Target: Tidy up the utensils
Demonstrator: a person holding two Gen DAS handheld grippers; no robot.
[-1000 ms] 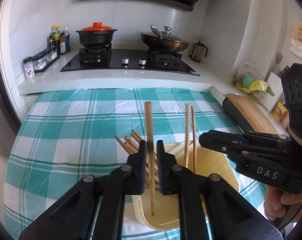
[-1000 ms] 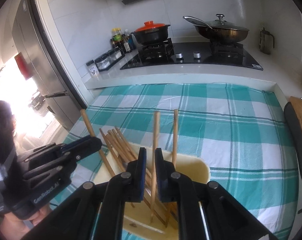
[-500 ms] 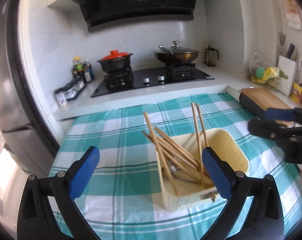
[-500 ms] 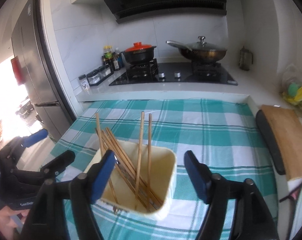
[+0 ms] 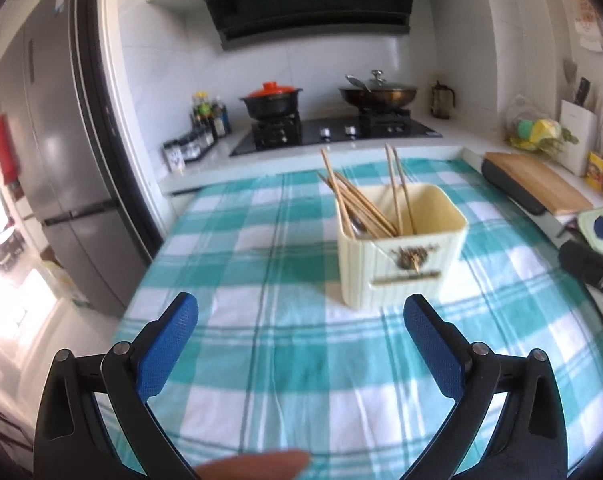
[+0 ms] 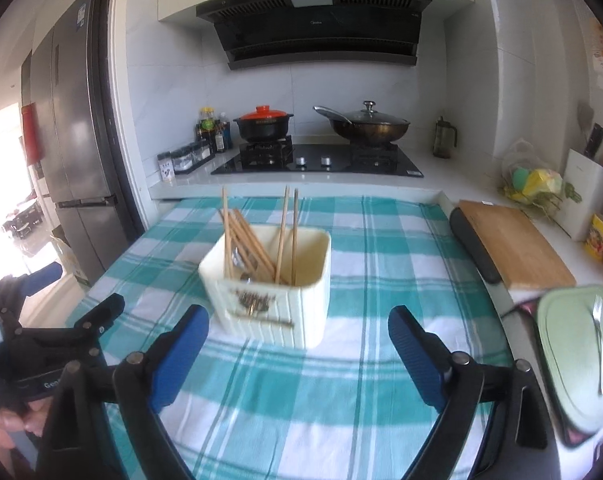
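Kitchen light falls across a table spread with a teal-and-white checked cloth [image 6: 341, 392], with a hob and two pots on the counter far beyond the tongs. Farthest left, the left tongs [image 5: 301, 322] stand wide with nothing between their blue pads, only bare cloth ahead of them; in the right wrist view the same tongs [image 6: 67, 300] show at the left edge, low over the table's near corner. Ahead of the left tongs and a little to their right, and straight ahead of the right tongs [image 6: 299, 330], stands the cream utensil holder [image 6: 269, 312], upright on the cloth and apart from both. Inside it a bundle of wooden chopsticks [image 6: 247, 246] leans toward its left wall, two more chopsticks [image 6: 289, 236] stand nearly upright at its middle, and something metallic lies low among them, too dim to name. The right tongs' jaws are opening, already broad, and hold nothing. Well to their right, beyond the cloth's edge, a pale green tray [image 6: 573, 364] carries one small fork [image 6: 598, 344], alone and untouched. By this showing the chopsticks are stowed and the sorting looks nearly finished; the fork on the tray appears to be the one piece left to bring to the holder, probably work for the right tongs.
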